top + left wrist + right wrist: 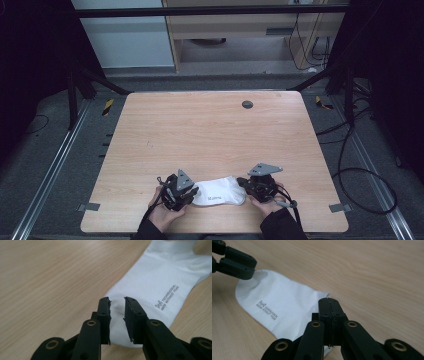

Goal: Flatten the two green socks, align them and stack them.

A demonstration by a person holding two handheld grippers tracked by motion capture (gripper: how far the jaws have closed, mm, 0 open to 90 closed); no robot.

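1. A white sock [220, 191] lies flat on the worktop [210, 135], close to its near edge, stretched between the two claws.
2. The left claw [117, 305] stands at one end of the sock, jaws a little apart over the fabric, pads not pressing it.
3. The right claw [329, 300] is pressed together at the other end of the sock; whether it pinches the fabric I cannot tell.
4. Beyond both claws the wooden worktop runs bare to its far edge, where a small dark round cap [247, 104] sits.
5. Grey print on the sock, between the claws, shows a small logo and two lines of text, the upper starting "TECHNOLOGICAL"; the rest is too small to read.
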